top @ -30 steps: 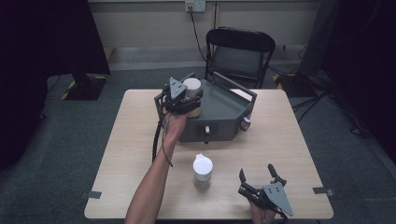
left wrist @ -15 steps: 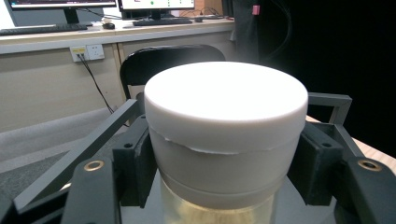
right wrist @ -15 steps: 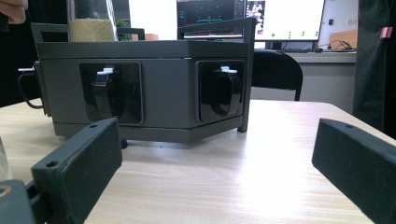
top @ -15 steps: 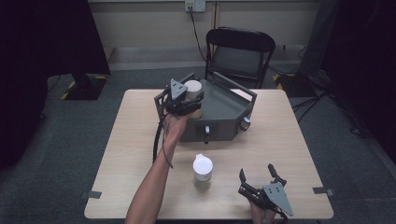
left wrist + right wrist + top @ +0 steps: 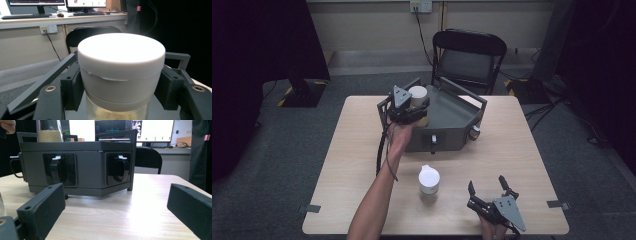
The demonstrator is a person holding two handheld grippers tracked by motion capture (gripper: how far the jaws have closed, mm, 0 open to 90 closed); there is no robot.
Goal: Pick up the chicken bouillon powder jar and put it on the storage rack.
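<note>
A jar with a white lid (image 5: 121, 65) and a pale grainy filling sits between the jaws of my left gripper (image 5: 121, 96), whose pads press on its sides just under the lid. From above, the left gripper (image 5: 408, 111) holds this jar (image 5: 417, 94) at the near left corner of a dark grey metal box (image 5: 452, 120). Whether the jar rests on the box I cannot tell. A second white-lidded jar (image 5: 429, 181) stands on the table in front of the box. My right gripper (image 5: 486, 185) is low near the table's front edge, open and with nothing between its jaws (image 5: 117, 217).
In the right gripper view the box (image 5: 82, 167) shows two black latches on its front faces, and the held jar's filling (image 5: 49, 135) rises above its rim. A black chair (image 5: 468, 57) stands behind the wooden table (image 5: 522, 160). Tape marks its front corners.
</note>
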